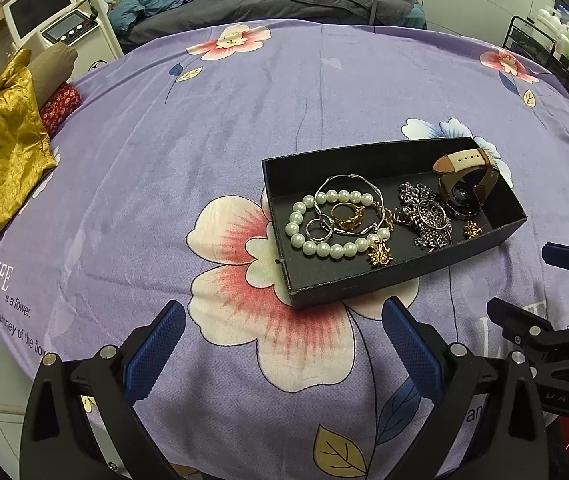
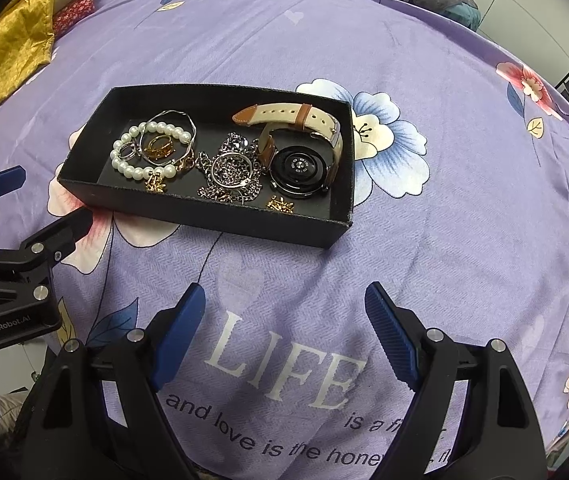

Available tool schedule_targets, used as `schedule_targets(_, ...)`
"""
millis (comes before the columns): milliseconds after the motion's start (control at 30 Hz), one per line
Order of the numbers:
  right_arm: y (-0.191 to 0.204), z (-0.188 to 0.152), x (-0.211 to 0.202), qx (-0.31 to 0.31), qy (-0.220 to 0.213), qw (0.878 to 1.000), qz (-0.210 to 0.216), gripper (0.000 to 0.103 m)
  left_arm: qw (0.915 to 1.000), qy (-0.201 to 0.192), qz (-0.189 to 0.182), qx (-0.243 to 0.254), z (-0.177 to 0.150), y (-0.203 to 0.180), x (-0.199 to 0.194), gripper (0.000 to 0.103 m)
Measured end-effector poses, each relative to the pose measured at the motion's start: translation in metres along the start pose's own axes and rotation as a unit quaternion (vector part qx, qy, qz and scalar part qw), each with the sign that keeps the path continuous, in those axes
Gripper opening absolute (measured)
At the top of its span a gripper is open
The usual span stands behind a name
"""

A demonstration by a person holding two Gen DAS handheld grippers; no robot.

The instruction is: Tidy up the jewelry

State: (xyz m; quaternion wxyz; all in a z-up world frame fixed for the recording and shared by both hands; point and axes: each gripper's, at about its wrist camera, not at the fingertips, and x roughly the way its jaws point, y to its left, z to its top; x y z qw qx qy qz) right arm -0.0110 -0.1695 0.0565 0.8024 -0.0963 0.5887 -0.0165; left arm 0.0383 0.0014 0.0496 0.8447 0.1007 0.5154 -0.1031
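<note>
Black tray point(image 2: 204, 222): shallow card box on the floral purple bedspread point(image 2: 444, 240), just beyond both grippers; holds all jewelry in view.

Pearl bracelet point(image 2: 124, 166), left end: beads look smooth and likely slippery; probably best pinched across the strand.

Silver bangle point(image 2: 188, 120): thin, stiff wire lying over the pearls and around a gold ring point(image 2: 158, 146); likely to drag its neighbours if lifted.

Chain necklace point(image 2: 228, 176), centre: limp, heaped, probably tangle-prone; take by a bunched section.

Watch point(image 2: 298, 168), right end: judged heaviest piece, face down; its leather strap point(image 2: 284, 114) offers the surest hold.

Gold earrings point(image 2: 280, 204), near wall: tiny, delicate.

Left gripper point(image 1: 284, 328): jaws wide, holding nothing.

Right gripper point(image 2: 284, 312): jaws wide, holding nothing.
</note>
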Motion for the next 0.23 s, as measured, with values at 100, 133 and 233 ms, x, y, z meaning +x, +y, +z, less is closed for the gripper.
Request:
schedule_targets(100, 0.0001, -0.0004, 0.0004, 0.000, 0.000, 1.000, 0.000, 0.081, 1.0000, 0.002, -0.002, 0.002, -0.0007, -0.0009, 0.0005, 0.096)
schedule_targets(133, 0.0000, -0.0005, 0.0007, 0.001, 0.000, 1.000, 0.000, 0.081, 1.0000, 0.002, -0.002, 0.002, -0.0010, -0.0011, 0.0004, 0.096)
schedule_targets(233, 0.0001, -0.0006, 0.0015, 0.002, 0.001, 1.000, 0.000, 0.081, 1.0000, 0.005, -0.002, 0.002, -0.0017, -0.0015, 0.0017, 0.096)
